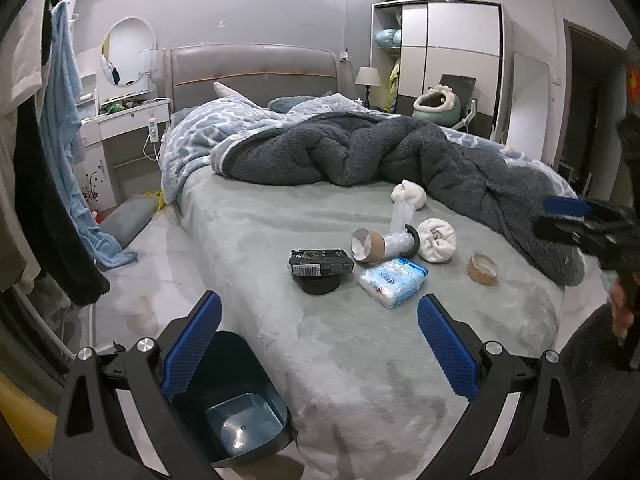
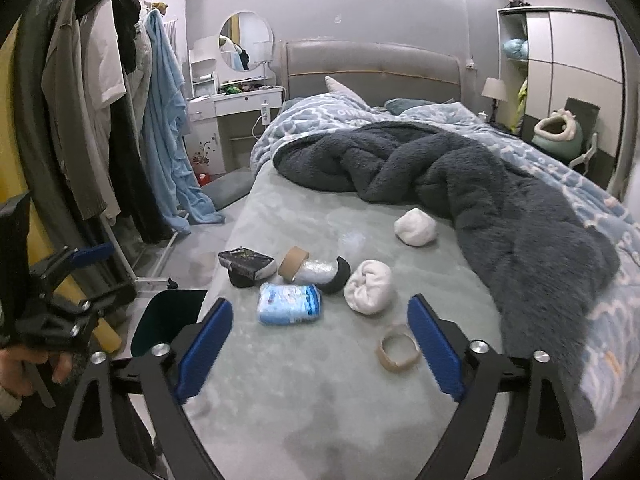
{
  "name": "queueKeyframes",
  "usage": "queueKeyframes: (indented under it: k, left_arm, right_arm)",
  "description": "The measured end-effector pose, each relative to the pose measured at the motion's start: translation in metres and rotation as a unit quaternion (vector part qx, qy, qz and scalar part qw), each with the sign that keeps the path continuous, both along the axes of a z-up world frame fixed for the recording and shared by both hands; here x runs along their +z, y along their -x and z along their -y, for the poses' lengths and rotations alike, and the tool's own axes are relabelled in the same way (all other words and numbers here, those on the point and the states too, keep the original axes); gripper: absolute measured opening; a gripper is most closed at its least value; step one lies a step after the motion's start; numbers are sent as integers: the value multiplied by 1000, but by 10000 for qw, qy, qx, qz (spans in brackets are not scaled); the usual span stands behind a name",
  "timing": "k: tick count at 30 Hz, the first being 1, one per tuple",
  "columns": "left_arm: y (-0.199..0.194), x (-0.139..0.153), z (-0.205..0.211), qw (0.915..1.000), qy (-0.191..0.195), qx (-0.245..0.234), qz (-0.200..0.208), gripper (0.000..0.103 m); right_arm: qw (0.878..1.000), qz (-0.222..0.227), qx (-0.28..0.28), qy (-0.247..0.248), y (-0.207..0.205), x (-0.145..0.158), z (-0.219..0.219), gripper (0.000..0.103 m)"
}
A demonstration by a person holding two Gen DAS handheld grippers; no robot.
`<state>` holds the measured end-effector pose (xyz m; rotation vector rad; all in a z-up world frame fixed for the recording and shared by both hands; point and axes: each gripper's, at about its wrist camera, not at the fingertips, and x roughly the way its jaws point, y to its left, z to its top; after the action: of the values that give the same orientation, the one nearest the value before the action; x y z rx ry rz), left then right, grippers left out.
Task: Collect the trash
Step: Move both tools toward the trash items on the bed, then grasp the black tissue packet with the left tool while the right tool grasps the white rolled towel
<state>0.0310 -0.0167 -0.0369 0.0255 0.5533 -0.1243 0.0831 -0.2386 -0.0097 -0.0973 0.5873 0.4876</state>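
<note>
Trash lies on the grey bed sheet: a black packet on a dark round lid, a cardboard tube with clear plastic wrap, a blue-white tissue pack, a brown tape ring and two white sock balls. A dark teal bin stands on the floor at the bed's near left corner. My left gripper is open and empty above the bed's edge. My right gripper is open and empty, with the tape ring just inside its right finger.
A rumpled dark fleece blanket covers the bed's far and right side. Clothes hang on a rack left of the bed. A white dresser with a round mirror, a lamp and a wardrobe stand at the back.
</note>
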Motion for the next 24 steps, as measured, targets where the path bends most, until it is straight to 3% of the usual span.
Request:
queueKeyframes:
  k: [6,11,19,24]
  left_arm:
    - [-15,-10,-3,9998,160,-72,-99,99]
    - [-30,-14,0,9998,27,-171,-139,98]
    - [-65,-31,-1,9988,91,-177,-443,96]
    - [-86,-37,-3,9986,155,-125,-487,95]
  right_arm:
    - [9996,-243,102,-58,-44,-24,-3,77]
    - [9988,-462,119,116,-77,-43,0,73]
    - [9965,-798,254,63,-114,-59,4,70]
    - [9940,-996,363,272,-128,-71,0,70]
